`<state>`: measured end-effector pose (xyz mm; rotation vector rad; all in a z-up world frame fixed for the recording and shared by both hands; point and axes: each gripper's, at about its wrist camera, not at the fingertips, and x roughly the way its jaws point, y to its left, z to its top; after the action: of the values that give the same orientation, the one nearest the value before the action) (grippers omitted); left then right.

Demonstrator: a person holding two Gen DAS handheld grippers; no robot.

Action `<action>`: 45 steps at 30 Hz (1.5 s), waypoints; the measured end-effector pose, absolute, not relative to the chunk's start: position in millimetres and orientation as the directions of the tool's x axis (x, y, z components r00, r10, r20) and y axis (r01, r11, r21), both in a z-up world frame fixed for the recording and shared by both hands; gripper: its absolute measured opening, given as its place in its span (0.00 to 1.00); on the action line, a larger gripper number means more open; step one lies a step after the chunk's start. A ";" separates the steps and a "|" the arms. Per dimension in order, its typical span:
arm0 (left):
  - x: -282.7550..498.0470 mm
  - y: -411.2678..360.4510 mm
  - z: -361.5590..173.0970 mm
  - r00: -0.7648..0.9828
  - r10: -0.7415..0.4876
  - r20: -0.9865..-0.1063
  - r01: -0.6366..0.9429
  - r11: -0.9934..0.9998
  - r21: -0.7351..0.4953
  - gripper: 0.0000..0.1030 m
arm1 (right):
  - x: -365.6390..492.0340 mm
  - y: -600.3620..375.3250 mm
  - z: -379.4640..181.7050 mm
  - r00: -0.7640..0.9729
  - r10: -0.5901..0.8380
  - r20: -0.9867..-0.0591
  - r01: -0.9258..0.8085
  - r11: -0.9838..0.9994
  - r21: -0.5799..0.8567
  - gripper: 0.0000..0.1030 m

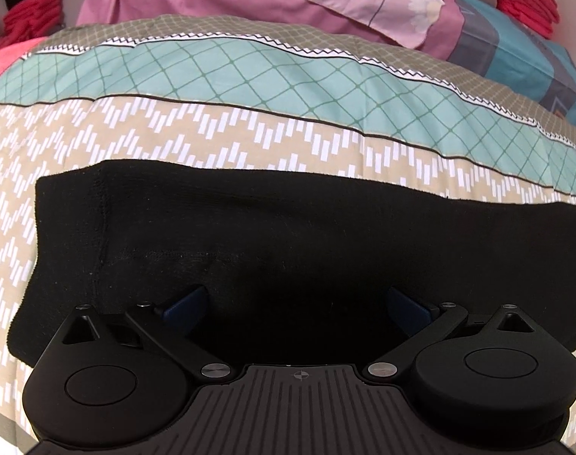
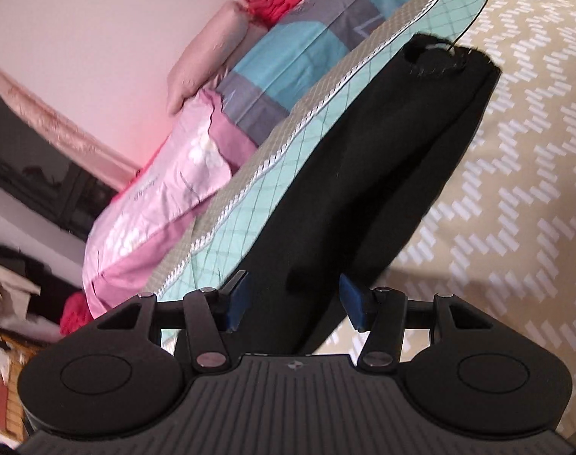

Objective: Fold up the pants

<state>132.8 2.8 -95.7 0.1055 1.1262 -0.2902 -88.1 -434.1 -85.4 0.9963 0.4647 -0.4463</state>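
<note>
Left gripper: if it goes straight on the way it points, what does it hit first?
Most likely the black pants: the left gripper points down at them with nothing between. Depth is unclear.

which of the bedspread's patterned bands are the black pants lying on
The beige band with white zigzag dashes. The black pants rest wholly on it in the left wrist view; the teal diamond-grid band lies beyond them, toward the pillows.

Black pants (image 1: 288,227) flat on patterned bedspread (image 1: 212,129); left gripper (image 1: 293,303) fingers apart, seemingly above.
</note>
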 end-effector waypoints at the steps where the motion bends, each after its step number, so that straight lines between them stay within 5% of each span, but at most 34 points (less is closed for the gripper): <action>1: 131.2 2.4 -95.6 0.399 -0.175 -0.900 0.287 0.956 -0.058 1.00 | -90.1 -438.6 -85.0 0.821 -0.151 -0.551 0.553 0.451 0.700 0.57; 20: 122.2 -1.7 -97.3 0.421 -0.160 -0.893 0.342 0.940 -0.007 1.00 | -87.5 -524.5 -129.4 0.820 -0.245 -0.517 0.547 0.072 0.834 0.55; 21: 122.1 -1.7 -97.2 0.422 -0.159 -0.893 0.342 0.940 -0.006 1.00 | -86.9 -528.5 -132.8 0.826 -0.248 -0.507 0.533 0.049 0.844 0.52; 24: 121.3 -3.2 -97.8 0.425 -0.151 -0.892 0.346 0.938 0.007 1.00 | -77.1 -535.8 -130.0 0.763 -0.236 -0.602 0.632 0.074 0.772 0.09; 27: 120.4 -5.4 -98.3 0.427 -0.140 -0.893 0.352 0.936 0.022 1.00 | -87.6 -535.1 -106.6 0.765 -0.320 -0.559 0.633 0.217 0.743 0.07; 30: 120.8 -5.9 -98.4 0.425 -0.138 -0.894 0.356 0.934 0.025 1.00 | -94.6 -546.9 -122.9 0.718 -0.306 -0.626 0.690 0.195 0.697 0.06; 32: 120.7 -5.4 -98.0 0.424 -0.140 -0.895 0.357 0.934 0.023 1.00 | -100.1 -548.5 -117.4 0.732 -0.289 -0.617 0.676 0.198 0.710 0.08; 35: 120.9 -5.7 -98.1 0.423 -0.137 -0.896 0.361 0.932 0.027 1.00 | -116.1 -544.5 -108.8 0.755 -0.295 -0.585 0.647 0.196 0.737 0.28; 36: 121.0 -5.9 -98.0 0.423 -0.137 -0.896 0.359 0.933 0.027 1.00 | -123.4 -539.9 -105.8 0.740 -0.328 -0.587 0.661 0.193 0.725 0.56; 37: 120.8 -6.0 -98.2 0.423 -0.136 -0.896 0.360 0.933 0.028 1.00 | -127.9 -535.6 -104.0 0.716 -0.360 -0.598 0.683 0.187 0.706 0.72; 40: 120.4 -6.7 -98.6 0.426 -0.133 -0.895 0.362 0.932 0.033 1.00 | -129.9 -533.5 -112.6 0.717 -0.341 -0.608 0.689 0.214 0.692 0.67; 45: 120.1 -7.6 -98.4 0.425 -0.127 -0.896 0.361 0.932 0.039 1.00 | -106.7 -546.4 -122.1 0.773 -0.307 -0.555 0.627 0.237 0.742 0.74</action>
<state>120.1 -7.6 -98.4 0.2397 1.0922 -0.3088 -106.7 -546.4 -122.1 1.1675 0.3220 -0.6547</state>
